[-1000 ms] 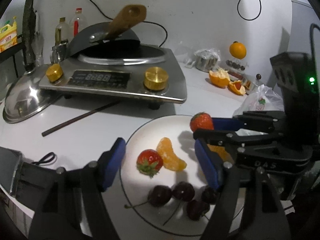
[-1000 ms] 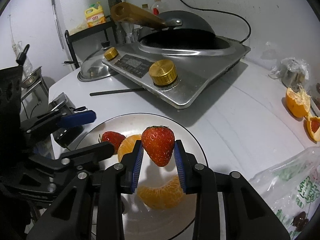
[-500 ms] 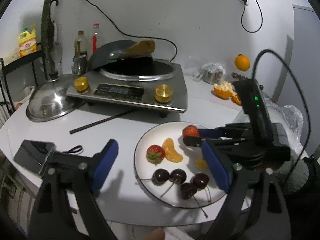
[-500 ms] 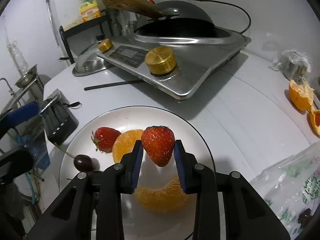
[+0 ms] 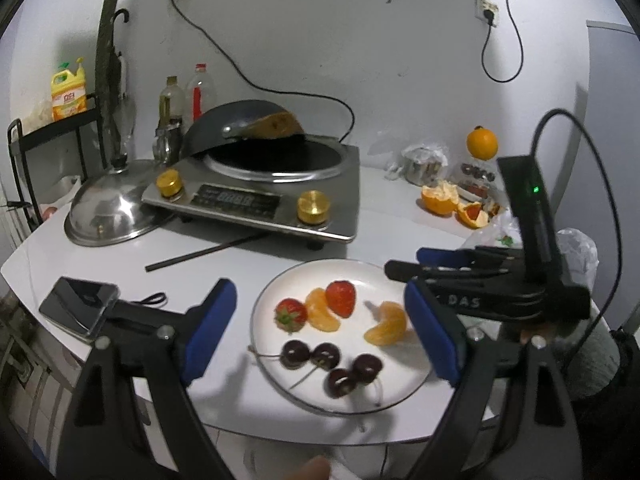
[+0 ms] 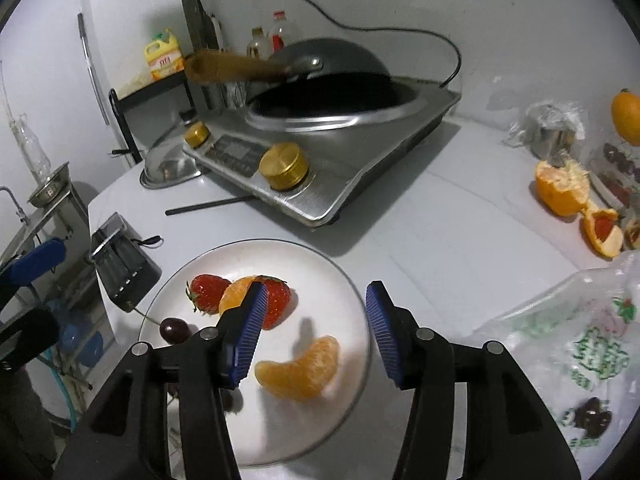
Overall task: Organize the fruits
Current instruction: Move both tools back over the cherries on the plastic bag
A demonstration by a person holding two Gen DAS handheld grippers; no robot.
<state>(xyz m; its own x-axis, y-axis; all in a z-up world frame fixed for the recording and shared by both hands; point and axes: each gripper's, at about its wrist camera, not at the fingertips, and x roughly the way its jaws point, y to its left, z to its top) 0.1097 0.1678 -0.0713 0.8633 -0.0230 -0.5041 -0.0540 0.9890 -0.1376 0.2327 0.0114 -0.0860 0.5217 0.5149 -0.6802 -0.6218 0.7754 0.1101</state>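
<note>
White round plate (image 6: 344, 280) on our worktop (image 6: 440, 248) carries the red strawberry (image 6: 276, 300) beside an orange segment (image 6: 236, 298). Our right claw (image 6: 312, 332), jaws just opening, grips nothing; left claw (image 5: 320, 332) gapes empty. Withdrawing carelessly could nudge the strawberry rolling.

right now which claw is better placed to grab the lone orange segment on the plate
Right. The right claw hangs open directly above the curved orange segment on the round white plate; the left claw is open too, but further back.
</note>
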